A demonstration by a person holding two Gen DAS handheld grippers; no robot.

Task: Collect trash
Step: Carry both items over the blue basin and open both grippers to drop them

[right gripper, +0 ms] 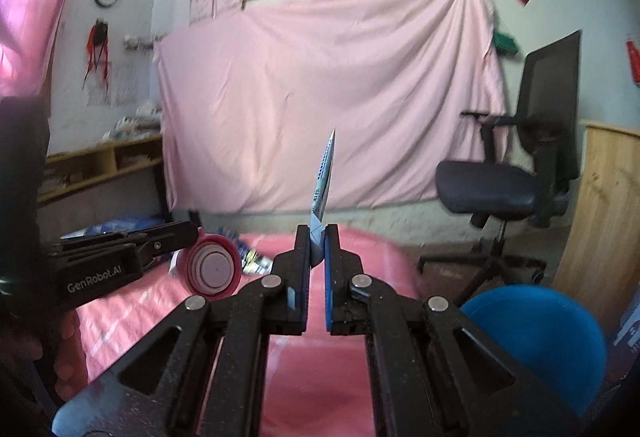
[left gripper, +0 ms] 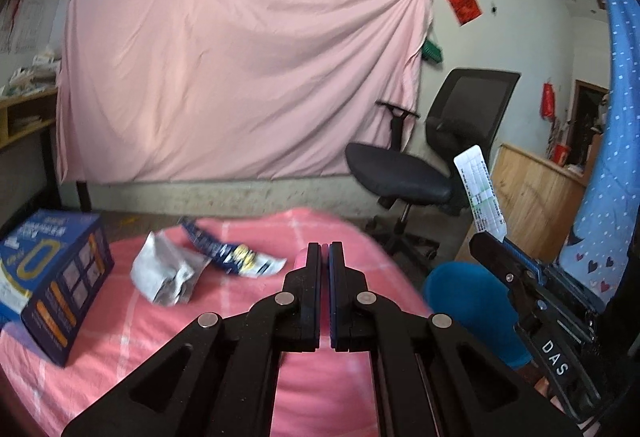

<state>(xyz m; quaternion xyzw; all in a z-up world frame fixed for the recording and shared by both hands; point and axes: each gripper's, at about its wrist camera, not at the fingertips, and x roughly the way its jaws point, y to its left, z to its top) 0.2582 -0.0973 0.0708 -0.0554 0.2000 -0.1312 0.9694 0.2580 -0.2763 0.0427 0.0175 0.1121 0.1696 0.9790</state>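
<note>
My left gripper is shut on a pink lid, seen edge-on between its jaws; in the right wrist view the pink lid shows round at that gripper's tip. My right gripper is shut on a flat white-and-blue packet that stands upright; the left wrist view shows the packet over the blue bin. A crumpled silver wrapper and a blue snack wrapper lie on the pink checked table.
A dark blue box stands at the table's left. The blue bin sits on the floor right of the table. A black office chair and a wooden panel stand behind it. A pink sheet hangs on the wall.
</note>
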